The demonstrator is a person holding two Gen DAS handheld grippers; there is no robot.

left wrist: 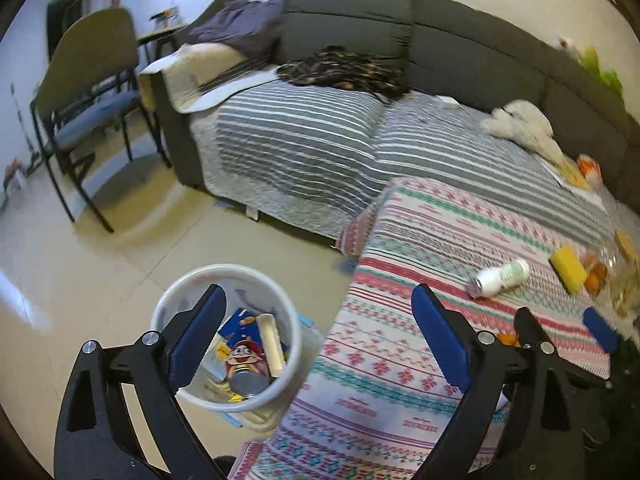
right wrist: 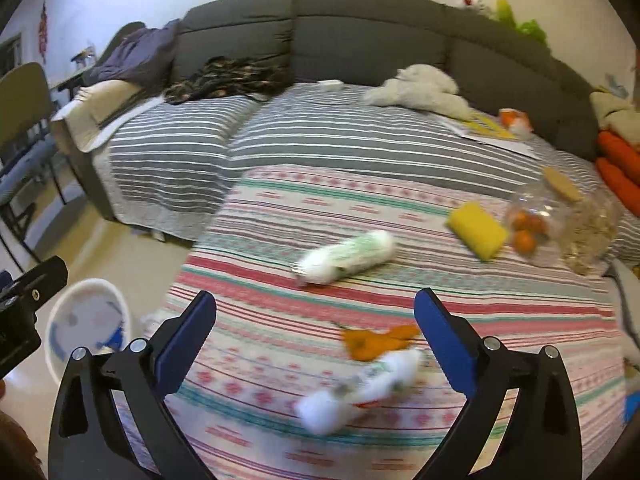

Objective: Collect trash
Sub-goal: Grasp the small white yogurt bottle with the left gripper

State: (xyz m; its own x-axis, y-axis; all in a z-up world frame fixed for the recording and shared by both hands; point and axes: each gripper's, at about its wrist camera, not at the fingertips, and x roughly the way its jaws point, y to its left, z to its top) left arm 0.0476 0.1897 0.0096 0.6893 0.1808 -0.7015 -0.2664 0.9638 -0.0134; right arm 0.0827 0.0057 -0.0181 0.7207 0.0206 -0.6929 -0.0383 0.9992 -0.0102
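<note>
A home living room: grey sectional sofa (right wrist: pixel 360 28), striped throws (right wrist: pixel 320 136), strewn clothes (left wrist: pixel 344 70), tiled floor (left wrist: pixel 80 280).

My left view looks steeply down from close above the bin (left wrist: pixel 224 336), beside the patterned cloth (left wrist: pixel 440 264). My right view sits right of the bin (right wrist: pixel 86 320), near over that cloth (right wrist: pixel 360 216). Both face the sofa (left wrist: pixel 400 24) and share bin, cloth and bottle (left wrist: pixel 500 278).

No lettering is legible on the bottles, packaging or patterned cloth.
</note>
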